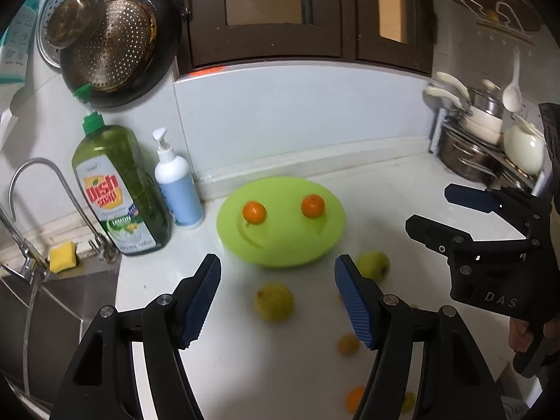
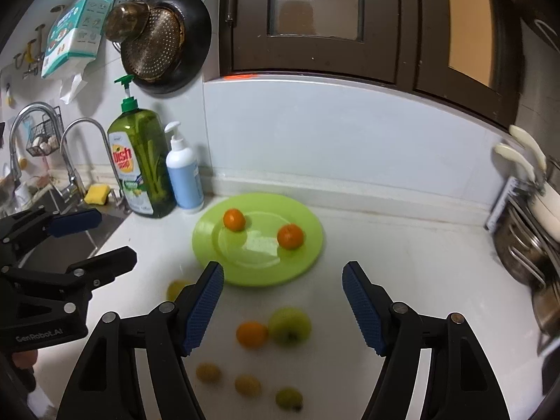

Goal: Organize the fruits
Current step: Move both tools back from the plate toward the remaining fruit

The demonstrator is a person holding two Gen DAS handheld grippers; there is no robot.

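Your left gripper (image 1: 276,301) hangs above the white counter (image 2: 402,255) with its jaws wide apart and nothing between them. Your right gripper (image 2: 283,306) is likewise spread and empty.

The green plate (image 2: 257,238) sits toward the far side of the counter, just right of the dish soap bottle (image 2: 141,164) and the white pump bottle (image 2: 183,175). Two oranges rest on it, apart from each other: one on the left (image 2: 234,219), one on the right (image 2: 290,236).

The remaining fruit lies loose on the counter, near side of the plate. A green apple (image 2: 289,325) touches a third orange (image 2: 251,334). Another green apple (image 1: 273,301) lies between the left gripper's fingers in view, below them. Several smaller yellowish fruits (image 2: 247,386) lie nearer still, too blurred to identify.
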